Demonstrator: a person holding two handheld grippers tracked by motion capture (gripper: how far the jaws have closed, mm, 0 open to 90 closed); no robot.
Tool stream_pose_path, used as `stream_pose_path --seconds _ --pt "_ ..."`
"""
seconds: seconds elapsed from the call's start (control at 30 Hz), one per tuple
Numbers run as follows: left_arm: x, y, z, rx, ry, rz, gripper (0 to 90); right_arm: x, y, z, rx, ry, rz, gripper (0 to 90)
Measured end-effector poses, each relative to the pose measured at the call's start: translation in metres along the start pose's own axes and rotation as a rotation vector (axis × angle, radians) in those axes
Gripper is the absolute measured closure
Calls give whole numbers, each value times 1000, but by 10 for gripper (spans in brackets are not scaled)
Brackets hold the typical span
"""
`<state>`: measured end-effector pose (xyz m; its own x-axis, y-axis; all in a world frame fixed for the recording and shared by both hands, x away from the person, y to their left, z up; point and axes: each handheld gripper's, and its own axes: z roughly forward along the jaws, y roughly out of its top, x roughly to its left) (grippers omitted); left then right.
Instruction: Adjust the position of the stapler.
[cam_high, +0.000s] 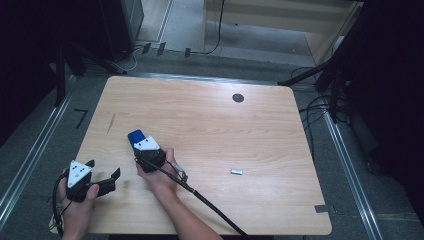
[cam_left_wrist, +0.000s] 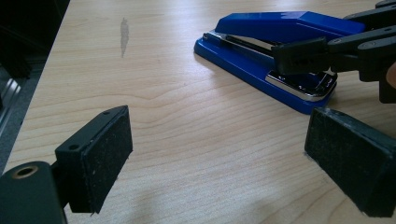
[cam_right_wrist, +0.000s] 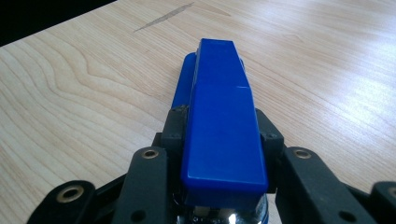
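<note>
- Your right gripper (cam_high: 143, 146) has its jaws set either side of the blue stapler (cam_right_wrist: 219, 121), near the hinge end. In the right gripper view the pads sit tight against both flanks of the stapler's top arm, so treat this as a grip on the stapler.
- The stapler lies flat on the wooden table (cam_high: 210, 125), left of centre and toward your side, its long axis pointing away from the right gripper. A grey streak (cam_left_wrist: 124, 35) marks the wood beyond it.
- Confirm the hold before lifting. The pads bear on the narrow upper arm, not on the wider base, so judge whether the base will hang or swing open when raised.
- Keep the jaws square to the stapler's sides. A skewed hold on smooth plastic is likely to slip.
- Your left gripper (cam_left_wrist: 219, 163) stands wide open with nothing between its pads, low over the table just beside the stapler's front end. Hold it clear of the chrome nose (cam_left_wrist: 303, 84) until the right grip is secure.
- If a second hold is needed, bring the left jaws onto the base at the free end, opposite the right gripper.
- A small metal piece (cam_high: 236, 172) lies well apart to the right; leave it undisturbed.
</note>
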<state>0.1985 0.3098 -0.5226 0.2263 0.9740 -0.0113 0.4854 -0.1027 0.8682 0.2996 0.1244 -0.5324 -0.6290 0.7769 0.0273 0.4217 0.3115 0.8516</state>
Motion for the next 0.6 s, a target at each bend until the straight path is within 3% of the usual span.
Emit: stream_pose_path --seconds 0.6 --pt "1 0 0 2 -5 -1 79 -2 1 -7 -12 19 -28 672"
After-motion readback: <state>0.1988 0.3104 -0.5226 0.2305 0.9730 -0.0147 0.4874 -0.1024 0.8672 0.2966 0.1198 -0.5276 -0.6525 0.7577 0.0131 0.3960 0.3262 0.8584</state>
